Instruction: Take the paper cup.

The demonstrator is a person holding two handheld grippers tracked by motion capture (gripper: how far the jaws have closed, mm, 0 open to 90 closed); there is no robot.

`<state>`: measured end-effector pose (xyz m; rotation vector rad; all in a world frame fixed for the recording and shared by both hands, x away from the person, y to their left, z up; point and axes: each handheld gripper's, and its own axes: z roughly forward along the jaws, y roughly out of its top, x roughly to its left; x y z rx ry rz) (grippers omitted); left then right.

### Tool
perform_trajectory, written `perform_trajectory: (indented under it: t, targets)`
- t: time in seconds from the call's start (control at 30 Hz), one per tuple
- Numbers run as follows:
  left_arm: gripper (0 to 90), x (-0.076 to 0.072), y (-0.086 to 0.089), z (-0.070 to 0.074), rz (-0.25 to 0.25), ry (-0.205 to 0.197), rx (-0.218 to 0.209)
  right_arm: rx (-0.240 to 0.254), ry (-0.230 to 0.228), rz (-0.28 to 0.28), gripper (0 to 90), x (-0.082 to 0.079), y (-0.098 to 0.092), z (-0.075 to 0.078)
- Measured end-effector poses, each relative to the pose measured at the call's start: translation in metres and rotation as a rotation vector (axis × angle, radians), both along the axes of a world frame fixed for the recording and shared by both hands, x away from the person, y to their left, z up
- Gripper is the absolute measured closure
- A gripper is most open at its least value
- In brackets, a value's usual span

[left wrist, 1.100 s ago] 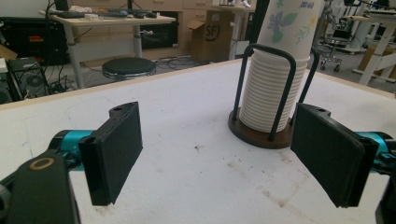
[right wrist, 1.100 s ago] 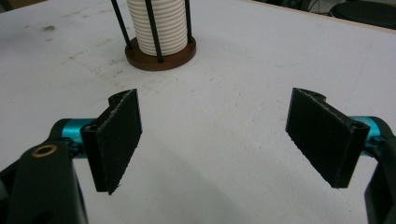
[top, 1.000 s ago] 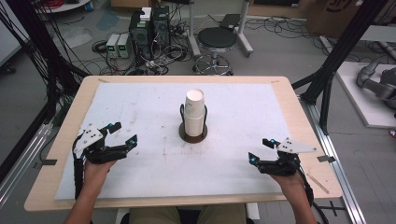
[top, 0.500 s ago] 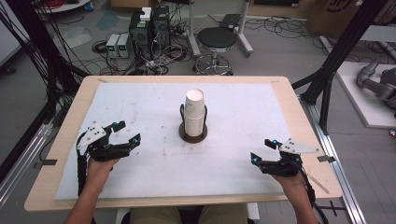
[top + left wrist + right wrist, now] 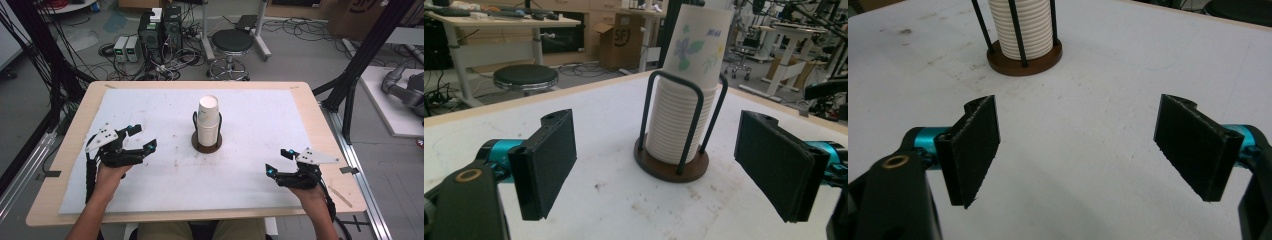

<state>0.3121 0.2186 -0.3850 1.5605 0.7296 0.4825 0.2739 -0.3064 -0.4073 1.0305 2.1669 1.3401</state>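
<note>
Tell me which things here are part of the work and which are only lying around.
Part of the work:
- stack of paper cups
- wire cup holder on its brown base
- left tool, open
- right tool, open

Only lying around:
- black stool behind the table
- boxes and cables on the floor

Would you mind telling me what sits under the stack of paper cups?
The stack of paper cups stands on a round brown base with black wire uprights around it. The lower cups show only their rims; the base's centre is covered.
</note>
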Motion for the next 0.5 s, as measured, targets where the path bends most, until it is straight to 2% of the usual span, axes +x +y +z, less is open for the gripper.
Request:
perform_trajectory:
  t: [0.27, 0.5]
  targets:
    - [16.8, 0.015, -0.023, 0.03, -0.094, -0.022, 0.013, -0.001, 0.009, 0.0, 18.9, 0.0, 0.0, 0.0]
    - [16.8, 0.027, -0.04, 0.05, -0.145, -0.031, 0.027, 0.0, 0.009, -0.001, 18.9, 0.0, 0.0, 0.0]
